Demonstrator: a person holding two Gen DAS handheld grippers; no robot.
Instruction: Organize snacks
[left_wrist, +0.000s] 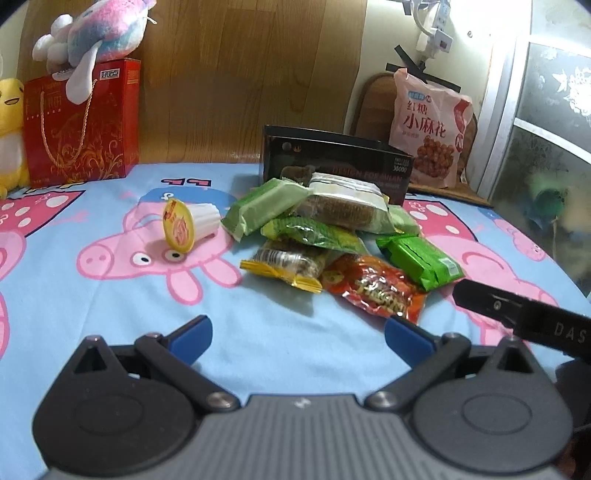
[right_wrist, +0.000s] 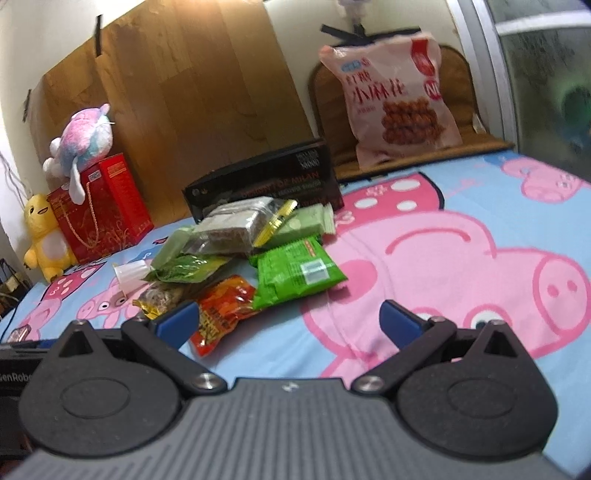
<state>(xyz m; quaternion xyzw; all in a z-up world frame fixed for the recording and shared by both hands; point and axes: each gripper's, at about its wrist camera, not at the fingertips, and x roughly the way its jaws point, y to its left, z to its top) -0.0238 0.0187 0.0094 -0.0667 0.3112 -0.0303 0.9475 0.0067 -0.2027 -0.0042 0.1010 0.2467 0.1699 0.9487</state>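
At the bottom of the left wrist view, the left gripper (left_wrist: 297, 334) is seen with its blue-padded fingers spread wide and nothing held between them, above a blue bedsheet (left_wrist: 110, 314) printed with pink cartoon pigs. The tip of the other gripper's black finger is seen entering at the right edge of that view. In the right wrist view, the right gripper (right_wrist: 290, 321) is likewise shown wide apart and empty at the bottom of the frame.

Just beyond the fingers, a heap of snack packets is found at the centre of both views. Nearest lies a red packet (left_wrist: 373, 291), with a bright green packet (left_wrist: 421, 258) just beside it on the right and a yellow-edged clear packet (left_wrist: 284, 264) on the left. Behind these, a pale green packet (left_wrist: 262, 208) and a clear-wrapped brown cake (left_wrist: 343, 206) are piled against each other. Apart from the heap, left of centre, a small jelly cup (left_wrist: 186, 223) is seen lying on its side, its yellow lid facing the camera.

Directly behind the heap, an open black box (left_wrist: 332, 155) is placed upright. In the upper right, a large pink snack bag (left_wrist: 430, 129) is propped against the wall. In the upper left, a red gift bag (left_wrist: 81, 125) is topped by a pink-and-blue plush toy (left_wrist: 96, 33), with a yellow plush toy (left_wrist: 11, 129) beside it at the frame's edge.
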